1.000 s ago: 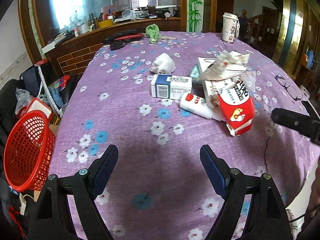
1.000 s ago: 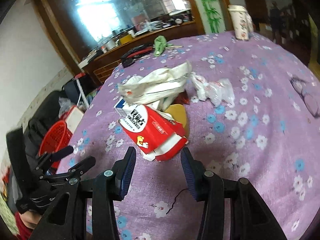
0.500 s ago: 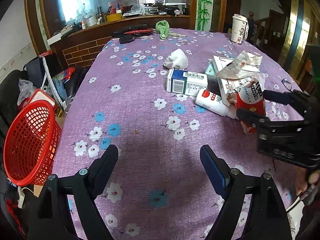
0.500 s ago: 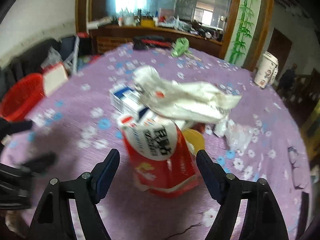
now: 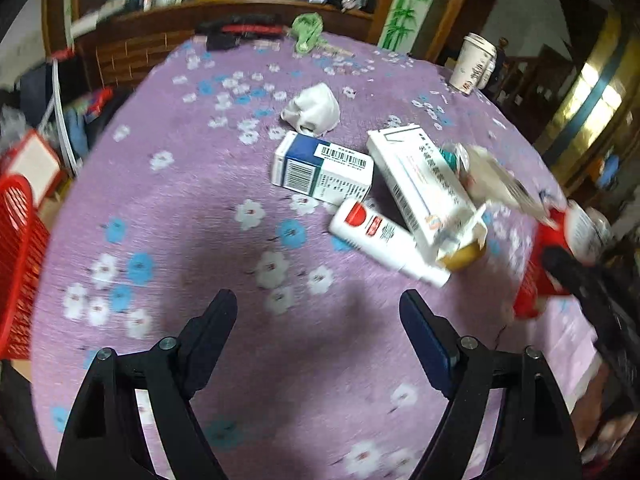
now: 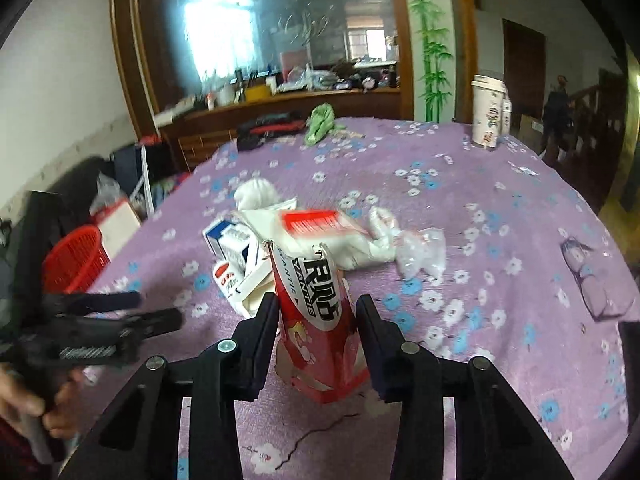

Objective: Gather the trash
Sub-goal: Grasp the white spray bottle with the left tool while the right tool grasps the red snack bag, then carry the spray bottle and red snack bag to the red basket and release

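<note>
My right gripper (image 6: pixel 316 320) has the red and white crumpled snack carton (image 6: pixel 320 332) between its two black fingers; the jaws are closing and the pads touch its sides, so I read it as pinched. The carton stands upright on the purple flowered tablecloth (image 6: pixel 500 240). Just behind it lies a white crumpled plastic bag (image 6: pixel 320 232), and a clear plastic wrapper (image 6: pixel 420 256) is beside that.

My left gripper (image 5: pixel 318 320) is spread with nothing between the fingers, and its jaws are closing a little above bare cloth. Ahead of it lie a white plastic bottle with a red label (image 5: pixel 384 240), a blue and white cardboard box (image 5: pixel 320 168) and a long white carton (image 5: pixel 424 188), all touching. A red plastic basket (image 5: pixel 16 260) hangs at the left table edge.
</note>
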### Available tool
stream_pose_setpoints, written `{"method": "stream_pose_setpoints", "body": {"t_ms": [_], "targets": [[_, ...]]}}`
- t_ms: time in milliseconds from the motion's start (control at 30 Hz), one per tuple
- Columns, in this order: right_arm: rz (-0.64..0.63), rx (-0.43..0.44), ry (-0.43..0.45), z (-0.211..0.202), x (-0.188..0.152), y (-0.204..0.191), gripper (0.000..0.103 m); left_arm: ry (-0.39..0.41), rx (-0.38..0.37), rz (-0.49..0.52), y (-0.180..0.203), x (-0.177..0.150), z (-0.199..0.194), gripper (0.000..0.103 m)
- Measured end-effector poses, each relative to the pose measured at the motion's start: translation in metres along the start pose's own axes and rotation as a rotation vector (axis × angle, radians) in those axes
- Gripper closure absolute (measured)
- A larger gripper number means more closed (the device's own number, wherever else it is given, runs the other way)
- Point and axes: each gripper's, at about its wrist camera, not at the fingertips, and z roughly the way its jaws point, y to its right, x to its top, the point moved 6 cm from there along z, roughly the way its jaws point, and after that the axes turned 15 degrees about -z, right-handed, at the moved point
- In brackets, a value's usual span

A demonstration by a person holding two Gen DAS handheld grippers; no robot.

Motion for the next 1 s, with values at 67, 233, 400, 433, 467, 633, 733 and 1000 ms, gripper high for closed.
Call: {"method": "stream_pose_setpoints", "body": {"t_ms": [67,233,400,433,467,633,733,1000], "targets": [[0.017,0.010,0.012,-0.007,-0.001,0.005,0.060,-0.038,-0.035,-0.055,0.005,0.004,0.008,0.037],[0.051,0.030,0.022,-0.012,-0.006,0.013,0.060,-0.061,-0.044,-0.133,0.017,0.015,0.023,0.043],[0.076,0.050,0.024,-0.014,-0.014,0.019,0.060,-0.075,-0.042,-0.139,0.034,0.020,0.037,0.056],[0.081,0.052,0.025,-0.015,-0.015,0.020,0.060,-0.081,-0.037,-0.130,0.037,0.020,0.040,0.061],[0.083,0.054,0.025,-0.015,-0.016,0.022,0.060,-0.085,-0.035,-0.120,0.039,0.020,0.042,0.064],[0.085,0.067,0.019,-0.017,-0.022,0.022,0.060,-0.038,0.004,-0.043,0.057,0.023,0.050,0.066],[0.085,0.075,0.014,-0.018,-0.024,0.018,0.060,-0.062,0.021,-0.019,0.058,0.020,0.062,0.067],[0.062,0.097,-0.010,-0.012,-0.027,-0.001,0.060,-0.016,0.045,0.091,0.047,0.005,0.055,0.073]]}}
